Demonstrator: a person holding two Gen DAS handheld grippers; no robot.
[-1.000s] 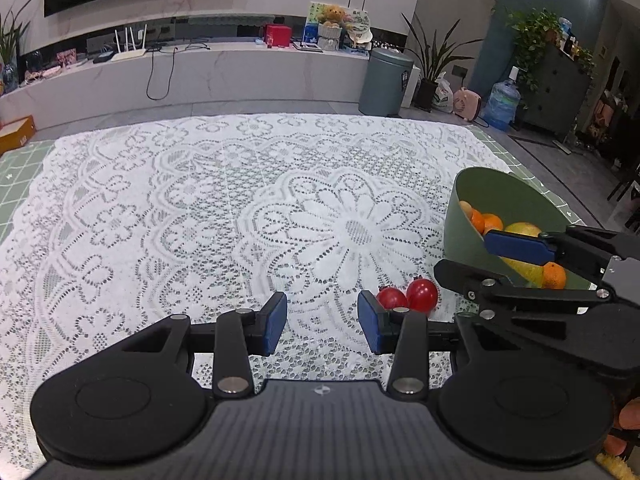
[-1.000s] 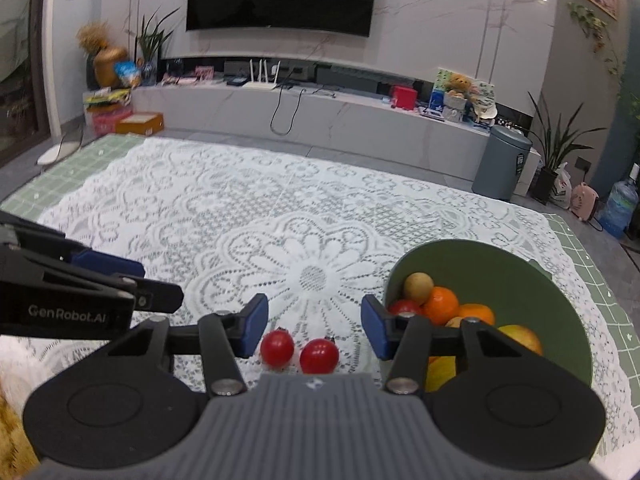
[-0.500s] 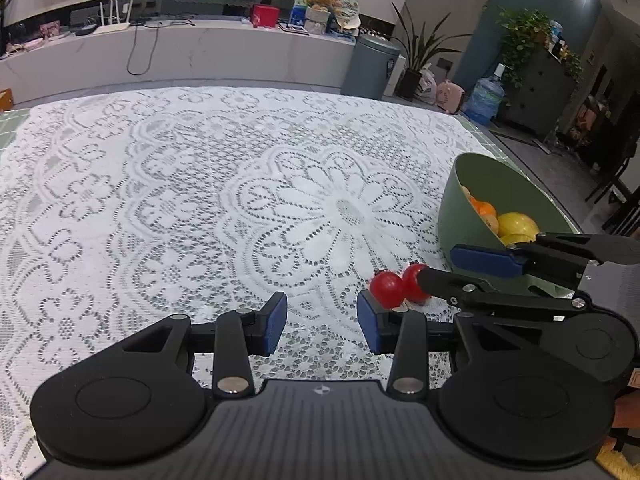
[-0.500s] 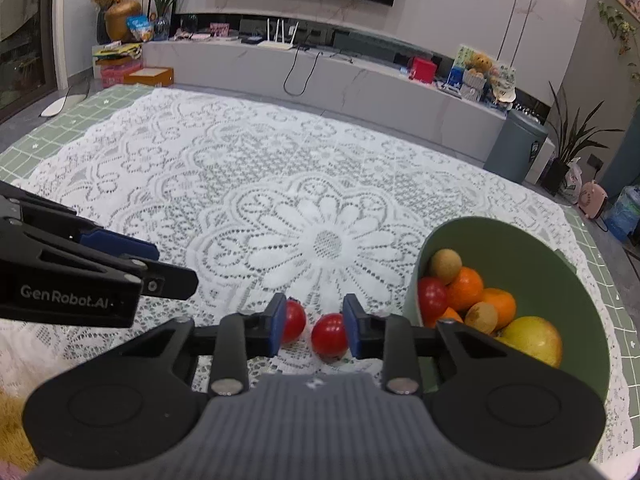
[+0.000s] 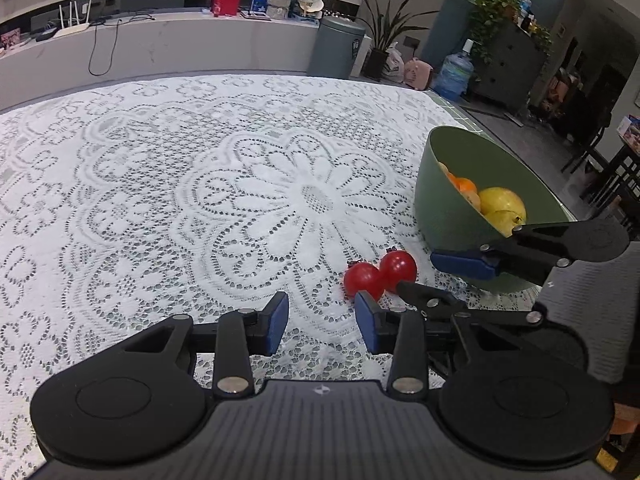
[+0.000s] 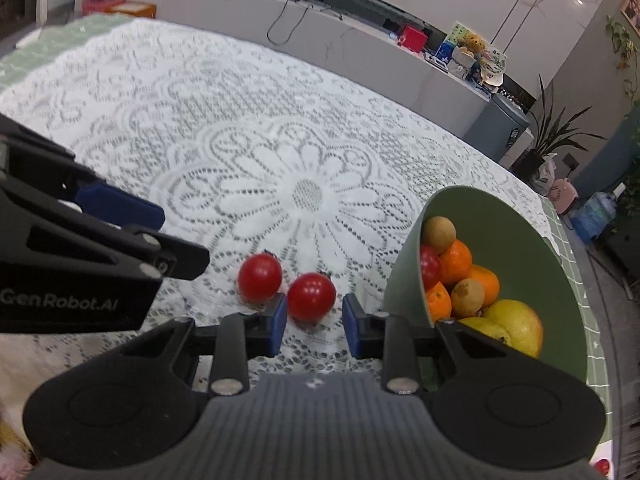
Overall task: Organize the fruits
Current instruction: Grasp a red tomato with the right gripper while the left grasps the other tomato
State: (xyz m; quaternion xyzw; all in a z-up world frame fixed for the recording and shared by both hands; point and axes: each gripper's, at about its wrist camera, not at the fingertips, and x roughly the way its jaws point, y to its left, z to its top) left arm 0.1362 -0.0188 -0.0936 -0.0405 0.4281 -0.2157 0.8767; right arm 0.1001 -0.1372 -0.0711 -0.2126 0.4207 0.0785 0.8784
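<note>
Two red cherry tomatoes lie side by side on the lace cloth. In the right wrist view the right tomato (image 6: 311, 297) sits at the tips of my right gripper (image 6: 315, 324). Its jaws are narrow but clear of the fruit, with a gap at the right pad. The left tomato (image 6: 260, 278) lies just outside the left pad. My left gripper (image 5: 322, 322) is closing with nothing between its pads; the nearer tomato (image 5: 362, 280) is just ahead of its right pad. The green bowl (image 6: 500, 232) to the right holds oranges, yellow fruit and small brown fruit.
A white lace tablecloth (image 5: 200, 200) covers the table, with a green mat edge (image 6: 568, 248) past the bowl. The two grippers stand close together over the tomatoes, the left gripper (image 6: 186, 238) at the left of the right wrist view. A low cabinet and bin are far behind.
Both grippers have sunk toward the tomatoes and tipped further down. The right jaws have narrowed a lot. The left jaws have narrowed slightly. The tomatoes have not moved.
</note>
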